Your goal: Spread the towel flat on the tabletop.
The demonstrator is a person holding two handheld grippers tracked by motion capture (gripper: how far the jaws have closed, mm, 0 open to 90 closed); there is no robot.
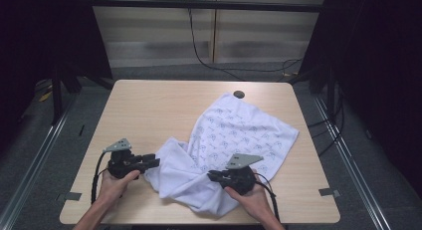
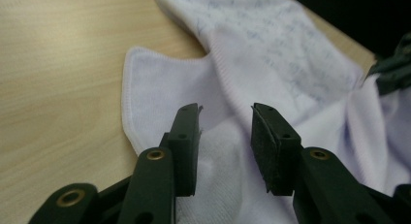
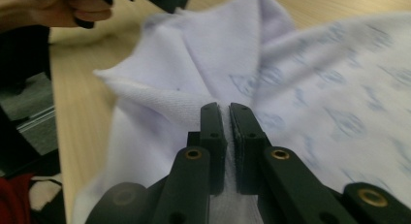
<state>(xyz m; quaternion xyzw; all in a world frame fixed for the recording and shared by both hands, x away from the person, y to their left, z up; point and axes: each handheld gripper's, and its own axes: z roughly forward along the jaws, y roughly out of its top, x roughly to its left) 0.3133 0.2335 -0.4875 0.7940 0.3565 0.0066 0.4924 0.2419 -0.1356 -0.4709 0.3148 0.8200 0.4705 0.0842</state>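
A white cloth [image 1: 239, 135] printed with faint blue marks lies crumpled across the right half of the wooden table [image 1: 149, 110]. My left gripper [image 1: 153, 162] rests at the cloth's left hem, pointing right. In the left gripper view its jaws [image 2: 225, 112] stand open over the white fabric [image 2: 271, 49], with nothing pinched. My right gripper [image 1: 211, 176] sits on the cloth's near edge, pointing left. In the right gripper view it [image 3: 227, 107] is shut on a raised fold of the cloth [image 3: 218, 54].
A dark round hole [image 1: 239, 94] sits in the table near its far edge, just beyond the cloth. Bare wood spans the table's left and far parts. Black cables [image 1: 209, 60] run over the floor behind, and metal rails flank both sides.
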